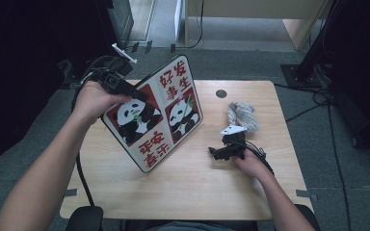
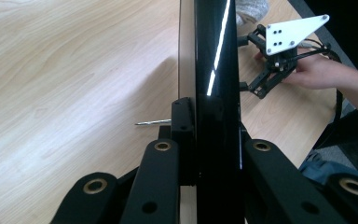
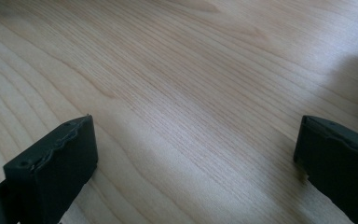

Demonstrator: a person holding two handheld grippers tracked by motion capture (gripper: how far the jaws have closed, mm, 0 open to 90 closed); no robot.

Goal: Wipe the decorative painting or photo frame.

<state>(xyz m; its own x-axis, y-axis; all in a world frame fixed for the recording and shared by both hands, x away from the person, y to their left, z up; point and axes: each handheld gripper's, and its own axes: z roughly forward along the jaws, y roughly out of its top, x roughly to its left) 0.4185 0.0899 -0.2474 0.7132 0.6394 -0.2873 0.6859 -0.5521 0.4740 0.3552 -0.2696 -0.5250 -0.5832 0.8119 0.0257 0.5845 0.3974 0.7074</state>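
We find the tabletop [image 1: 183,192] to be light wood, carrying the scene. The largest item on it is the panda board [image 1: 156,113], a flat square panel with rounded corners, tilted up off the wood at the left-centre, its lowest corner close to or resting on the surface; which, we cannot tell. We judge it stiff and fairly light, with a glossy, likely slippery face; seen edge-on in the left gripper view it is thin [image 2: 214,93], so a grip belongs on the rim, well in from the corner, to limit swing. Its face shows four squares: two red ones with pandas eating bamboo, two pale ones with red characters, inside a dark border.

The left gripper [image 1: 125,86] is clamped on the board's far-left edge. The right gripper [image 1: 217,153] rests at the right, jaws standing apart over bare wood [image 3: 191,93]. Just beyond it lies a grey yarn bundle [image 1: 243,114], well apart from the board.
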